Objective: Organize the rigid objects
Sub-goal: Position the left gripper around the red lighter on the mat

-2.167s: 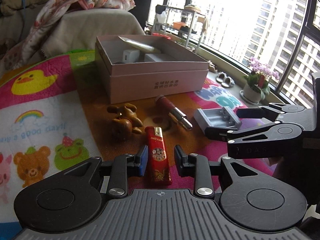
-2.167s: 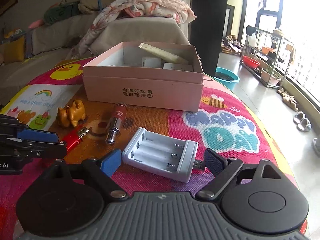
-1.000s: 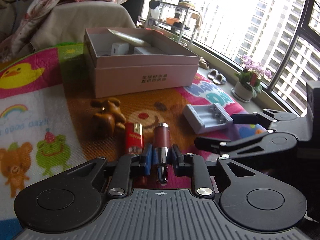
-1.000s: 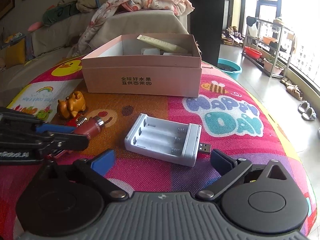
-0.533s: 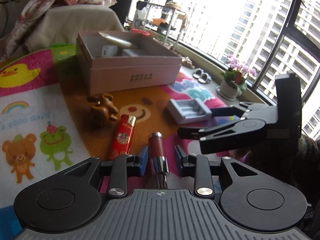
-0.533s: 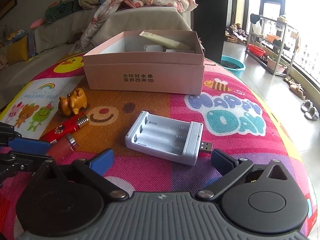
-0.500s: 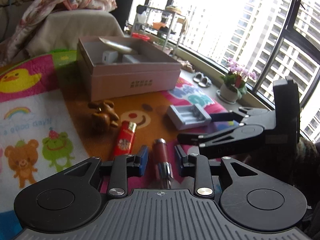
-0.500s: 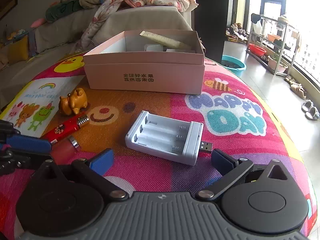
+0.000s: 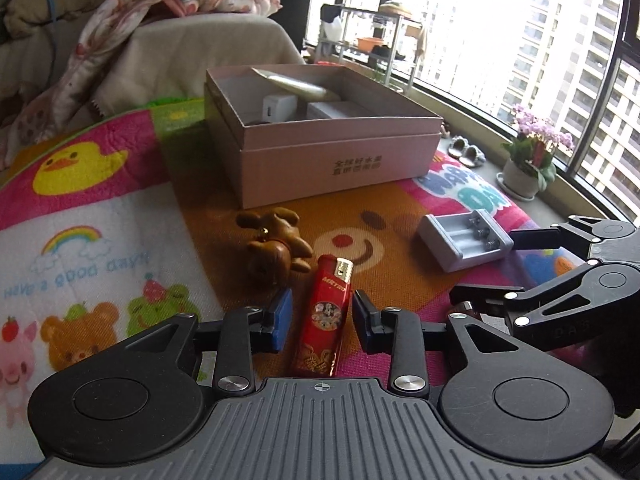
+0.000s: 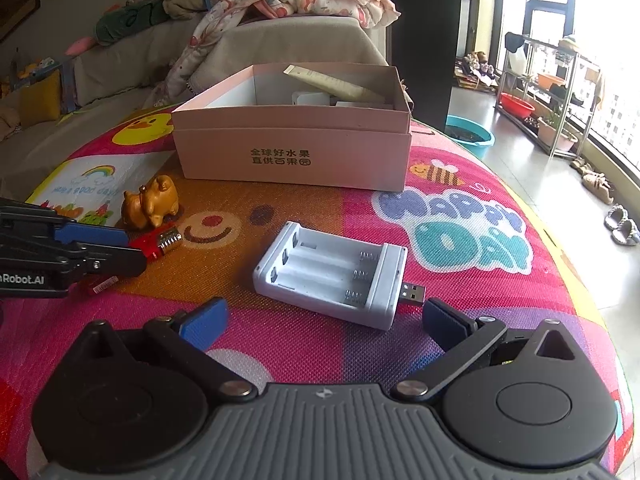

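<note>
A red lighter (image 9: 325,316) lies on the mat between the fingers of my left gripper (image 9: 320,316), which is open around it without touching; it also shows in the right wrist view (image 10: 158,245). A white battery charger (image 10: 330,274) lies just ahead of my open, empty right gripper (image 10: 324,320); it also shows in the left wrist view (image 9: 464,239). A brown toy animal (image 9: 274,254) sits beyond the lighter. The open pink box (image 9: 320,132) holds a tube and white items. The lipstick is mostly hidden behind the right gripper's finger (image 9: 484,294).
A colourful cartoon mat (image 10: 460,232) covers the round table, whose edge drops off at the right. A sofa with a blanket (image 10: 280,4) stands behind the box. A flower pot (image 9: 528,168) and slippers lie by the window.
My left gripper let go of the lipstick, shifted left and now straddles the red lighter. The lipstick lies to the right by the right gripper's finger. The right gripper has barely moved.
</note>
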`<state>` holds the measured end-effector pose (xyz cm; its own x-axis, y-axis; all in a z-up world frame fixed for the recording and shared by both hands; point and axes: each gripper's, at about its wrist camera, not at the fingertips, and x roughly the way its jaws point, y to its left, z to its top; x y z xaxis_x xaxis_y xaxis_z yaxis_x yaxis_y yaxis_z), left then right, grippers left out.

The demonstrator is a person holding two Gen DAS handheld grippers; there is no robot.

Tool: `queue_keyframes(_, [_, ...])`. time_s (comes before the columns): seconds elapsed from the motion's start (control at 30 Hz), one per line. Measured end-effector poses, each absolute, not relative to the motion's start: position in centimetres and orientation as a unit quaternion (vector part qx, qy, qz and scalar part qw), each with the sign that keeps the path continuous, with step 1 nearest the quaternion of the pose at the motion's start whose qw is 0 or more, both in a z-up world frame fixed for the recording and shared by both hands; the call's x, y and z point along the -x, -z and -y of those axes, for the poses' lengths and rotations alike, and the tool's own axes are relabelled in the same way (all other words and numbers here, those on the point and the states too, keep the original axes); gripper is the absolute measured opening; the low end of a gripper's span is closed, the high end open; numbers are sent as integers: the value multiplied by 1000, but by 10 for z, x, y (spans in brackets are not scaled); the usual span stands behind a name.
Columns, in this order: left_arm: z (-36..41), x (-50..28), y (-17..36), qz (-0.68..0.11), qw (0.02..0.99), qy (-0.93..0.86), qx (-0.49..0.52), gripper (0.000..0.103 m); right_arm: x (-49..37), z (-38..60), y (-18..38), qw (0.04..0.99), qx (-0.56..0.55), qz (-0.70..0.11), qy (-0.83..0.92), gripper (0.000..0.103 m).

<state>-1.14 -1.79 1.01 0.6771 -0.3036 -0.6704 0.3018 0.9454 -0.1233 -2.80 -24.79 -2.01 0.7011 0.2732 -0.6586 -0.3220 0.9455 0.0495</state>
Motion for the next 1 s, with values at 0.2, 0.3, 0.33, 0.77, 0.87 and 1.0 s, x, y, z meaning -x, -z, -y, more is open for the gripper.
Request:
queue_keyframes(0.2, [14,15,-7,-358,918,173,9,35,45,259,3,914,24,-339,-221,103])
queue_keyframes(0.3, [11,16,-6,-355,919,171,21,35,60,256,-2,884,44,-350,-306,103])
queue_keyframes(0.33, [10,16,-6,-354,919,170,24,35,65,253,-2,876,50,-352,-325,102])
queue_keyframes(0.77, [-6,25,-8,-359,919,158,40,32,68,205,2,866,84,-354,-344,61])
queue_keyframes(0.87, [-11,29,-8,-362,918,155,38,32,73,193,3,868,113,-338,-345,86])
queue_keyframes(1.0, [-21,34,-9,-364,918,148,46,32,79,179,8,871,166,-311,-342,88])
